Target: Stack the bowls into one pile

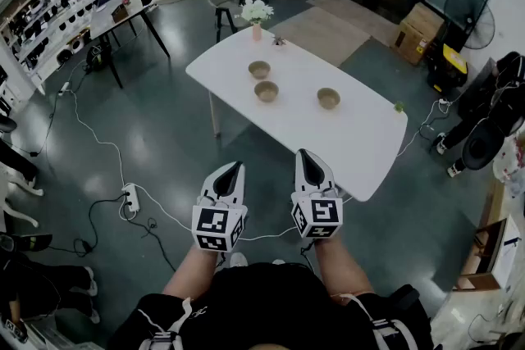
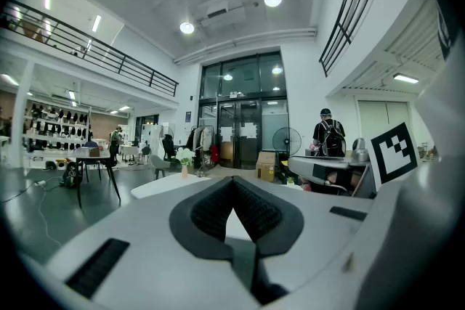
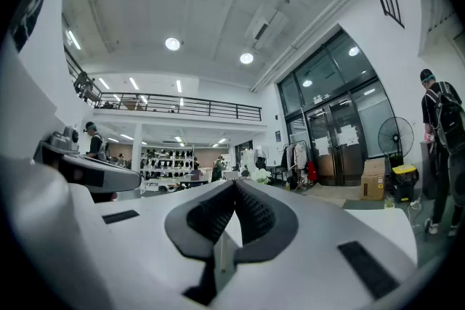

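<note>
Three tan bowls stand apart on the white table [image 1: 353, 143]: one at the far side [image 1: 259, 69], one just nearer [image 1: 266, 91], one to the right [image 1: 328, 97]. My left gripper [image 1: 233, 169] and right gripper [image 1: 308, 159] are held side by side in front of the table's near edge, well short of the bowls. Both are shut, tips together, with nothing between the jaws. In the left gripper view the left gripper [image 2: 232, 181] points level across the room; in the right gripper view the right gripper [image 3: 234, 185] does the same. No bowl shows in either gripper view.
A vase of white flowers [image 1: 256, 14] stands at the table's far end. A power strip [image 1: 130, 199] and cables lie on the floor to the left. A black-legged desk [image 1: 123, 12] stands far left. Cardboard boxes [image 1: 417, 30] and a fan [image 1: 469, 19] are at the right.
</note>
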{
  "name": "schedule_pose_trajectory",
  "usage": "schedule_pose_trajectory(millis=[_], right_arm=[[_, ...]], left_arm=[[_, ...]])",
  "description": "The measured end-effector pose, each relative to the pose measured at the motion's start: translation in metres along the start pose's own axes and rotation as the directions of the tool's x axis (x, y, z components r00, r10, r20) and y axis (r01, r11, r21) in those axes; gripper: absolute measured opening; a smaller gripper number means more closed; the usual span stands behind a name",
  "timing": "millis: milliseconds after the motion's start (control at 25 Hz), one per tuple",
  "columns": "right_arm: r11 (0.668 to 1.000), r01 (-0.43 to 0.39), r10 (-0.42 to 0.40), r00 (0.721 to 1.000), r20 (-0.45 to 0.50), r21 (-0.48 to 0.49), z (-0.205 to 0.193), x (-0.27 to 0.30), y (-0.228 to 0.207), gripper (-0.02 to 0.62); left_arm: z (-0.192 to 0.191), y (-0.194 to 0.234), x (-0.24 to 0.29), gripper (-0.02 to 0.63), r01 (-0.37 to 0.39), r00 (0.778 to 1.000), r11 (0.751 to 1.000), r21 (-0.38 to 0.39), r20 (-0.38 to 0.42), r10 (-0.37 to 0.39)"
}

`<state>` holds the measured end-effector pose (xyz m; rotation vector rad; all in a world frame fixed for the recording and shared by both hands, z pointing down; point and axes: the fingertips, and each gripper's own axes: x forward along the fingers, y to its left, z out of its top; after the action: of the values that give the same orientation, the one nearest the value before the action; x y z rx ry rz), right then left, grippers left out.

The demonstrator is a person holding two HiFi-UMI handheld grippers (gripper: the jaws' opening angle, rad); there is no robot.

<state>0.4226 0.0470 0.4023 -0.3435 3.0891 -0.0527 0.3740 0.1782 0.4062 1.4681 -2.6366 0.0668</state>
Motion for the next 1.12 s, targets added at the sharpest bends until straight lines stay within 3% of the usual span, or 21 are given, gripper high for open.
schedule_pose_trajectory(millis=[240,560,1120], right_arm=[[0.999,0.010,-0.012,0.999,0.034,0.043,0.005,-0.007,0.005,0.014],[0.999,0.038,-0.039,0.999,0.033,0.028,0.008,0.008,0.020,0.015],[0.979,0.204,-0.205,0.978,0.036,0.013,-0.010,0.032,0.063,0.015]], left_arm=[[0.002,0.006,-0.010,0.014,0.000,1.000,1.000,-0.014,0.012,0.000],[0.007,0.033,-0.007,0.012,0.029,0.999,0.999,-0.041,0.025,-0.028],[-0.008,0.108,-0.001,0.012,0.146,0.989,0.989,-0.025,0.020,-0.146]])
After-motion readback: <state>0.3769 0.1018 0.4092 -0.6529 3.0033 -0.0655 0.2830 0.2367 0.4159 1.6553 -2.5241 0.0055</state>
